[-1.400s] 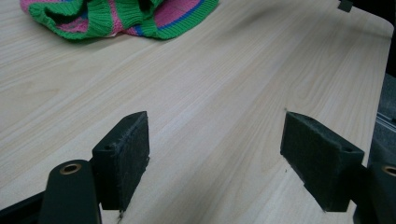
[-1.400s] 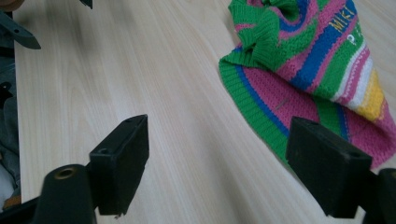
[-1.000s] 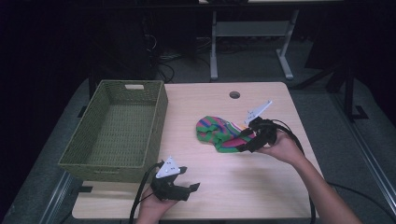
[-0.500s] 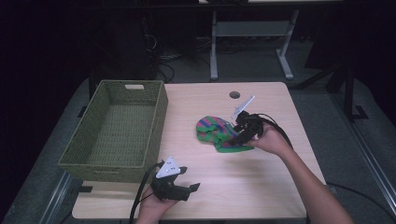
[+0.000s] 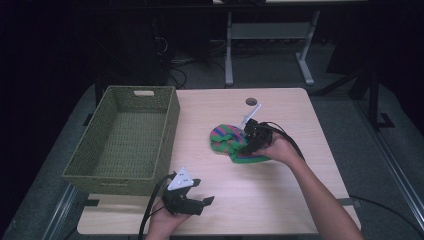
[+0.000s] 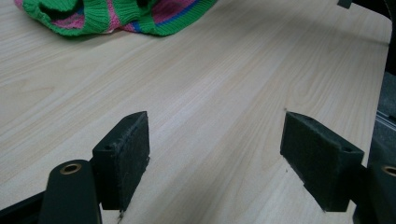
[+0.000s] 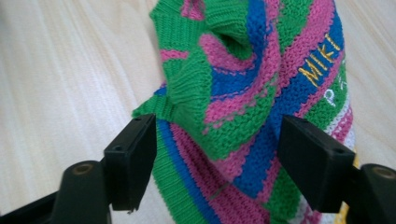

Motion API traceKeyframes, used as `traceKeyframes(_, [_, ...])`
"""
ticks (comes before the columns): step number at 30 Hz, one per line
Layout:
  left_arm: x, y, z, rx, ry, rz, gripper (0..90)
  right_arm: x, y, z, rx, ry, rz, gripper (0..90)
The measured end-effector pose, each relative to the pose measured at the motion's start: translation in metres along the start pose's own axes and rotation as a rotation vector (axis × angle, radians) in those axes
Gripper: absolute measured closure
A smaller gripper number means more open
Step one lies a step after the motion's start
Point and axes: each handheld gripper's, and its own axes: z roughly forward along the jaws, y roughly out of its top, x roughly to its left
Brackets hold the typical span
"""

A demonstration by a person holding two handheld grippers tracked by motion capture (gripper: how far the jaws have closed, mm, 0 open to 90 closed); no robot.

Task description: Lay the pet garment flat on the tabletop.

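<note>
As our right claw (image 5: pixel 248 141) comes down over the striped knit garment (image 5: pixel 231 144), its jaws stand spread on either side of a raised fold and have not yet pinched it. A second ago this claw hovered at the garment's right edge, with its grey plate tipped outward; now it has swung in over the cloth, and we judge that a grasp is about to begin. The garment has barely shifted, a crumpled heap right of centre on the wooden surface (image 5: pixel 280 105). Well apart to its left, the woven basket (image 5: pixel 167 125) stands bare inside, and we read it as the likely destination.

Our left claw (image 5: pixel 197 204) has not moved: it rests at the near edge of the surface, just in front of the basket's corner, jaws spread on nothing.

From above, the hand and claw cover much of the cloth, and we cannot tell there how the jaws stand. The right gripper view settles it: both black pads (image 7: pixel 133 158) flank the knit (image 7: pixel 243 116) with gaps showing, and it brings out green, pink and blue ribbing and yellow stitched letters that the high view loses. The left gripper view looks across bare wood between its own open pads (image 6: pixel 123 156), with only the garment's (image 6: pixel 116 16) green hem at the far top edge.
</note>
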Motion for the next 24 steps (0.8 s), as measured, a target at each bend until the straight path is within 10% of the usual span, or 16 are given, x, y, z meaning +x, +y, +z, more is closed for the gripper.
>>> traceKeyframes(24, [-0.002, 0.001, 0.000, -0.001, 0.010, 0.013, 23.7, 0.006, 0.009, 0.028, 0.091, -0.117, 0.023, 39.3])
